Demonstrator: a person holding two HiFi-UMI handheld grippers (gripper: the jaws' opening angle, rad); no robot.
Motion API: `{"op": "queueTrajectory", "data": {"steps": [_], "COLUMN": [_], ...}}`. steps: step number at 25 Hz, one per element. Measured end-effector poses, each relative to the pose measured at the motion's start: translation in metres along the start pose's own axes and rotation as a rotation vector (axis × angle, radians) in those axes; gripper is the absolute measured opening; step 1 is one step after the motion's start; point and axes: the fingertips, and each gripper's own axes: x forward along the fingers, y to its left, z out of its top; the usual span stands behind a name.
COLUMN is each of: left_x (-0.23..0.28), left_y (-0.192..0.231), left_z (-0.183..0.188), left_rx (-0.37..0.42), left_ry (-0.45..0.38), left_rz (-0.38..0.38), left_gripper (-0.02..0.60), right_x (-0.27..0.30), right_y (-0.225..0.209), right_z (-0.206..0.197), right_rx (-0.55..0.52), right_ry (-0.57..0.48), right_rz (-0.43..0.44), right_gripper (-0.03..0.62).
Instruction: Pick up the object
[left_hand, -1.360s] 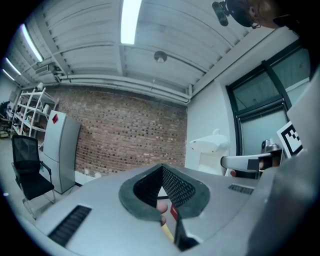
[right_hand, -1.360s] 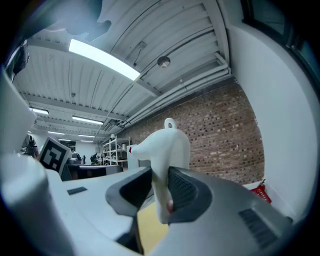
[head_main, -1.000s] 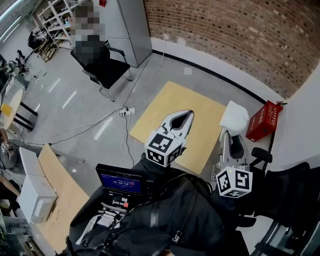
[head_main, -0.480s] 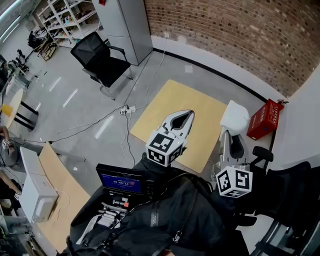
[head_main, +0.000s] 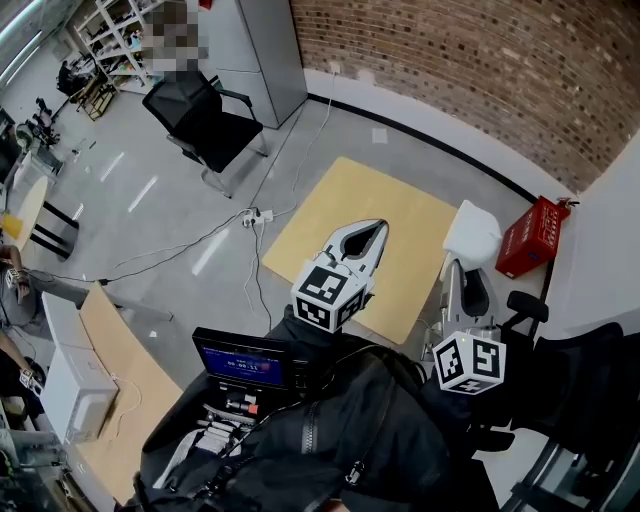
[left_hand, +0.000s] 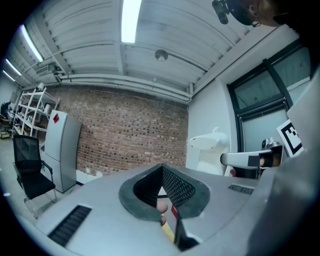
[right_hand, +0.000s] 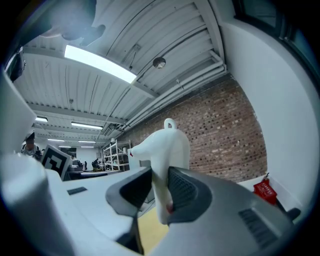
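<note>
A red brick wall (head_main: 480, 70) runs along the far side of the square tan floor mat (head_main: 400, 215). A black office chair (head_main: 200, 120) stands well to the mat's left, and a red rectangular box (head_main: 528, 238) lies just off its right edge. The white moulded plastic figure with a loop on top (right_hand: 162, 150) hangs above the mat's right edge, pinched between the pads of the right gripper (right_hand: 160, 187). Over the mat's near edge, the left gripper (left_hand: 162, 169) has its jaw tips together, with nothing in them.

Both held level: left gripper (left_hand: 162, 169) closed empty, right gripper (right_hand: 160, 184) clamps white figure (right_hand: 165, 145).
</note>
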Motion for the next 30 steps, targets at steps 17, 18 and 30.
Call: {"op": "queueTrajectory", "data": {"steps": [17, 18, 30], "left_x": [-0.0002, -0.0001, 0.0006], "left_y": [-0.0033, -0.003, -0.0086], "left_z": [-0.0015, -0.0018, -0.005], "left_rx": [0.002, 0.002, 0.014], "left_ry": [0.011, 0.012, 0.002], "left_rz": [-0.007, -0.007, -0.013], "left_gripper": [-0.002, -0.002, -0.002], "right_x": [-0.0023, -0.0021, -0.0097], "right_y": [-0.0008, -0.0007, -0.0047], "right_z": [-0.0019, -0.002, -0.0039], "right_rx": [0.012, 0.012, 0.013], "right_ry": [0.005, 0.006, 0.0], "right_rz": [-0.001, -0.001, -0.007], "right_gripper": [0.107, 0.107, 0.107]}}
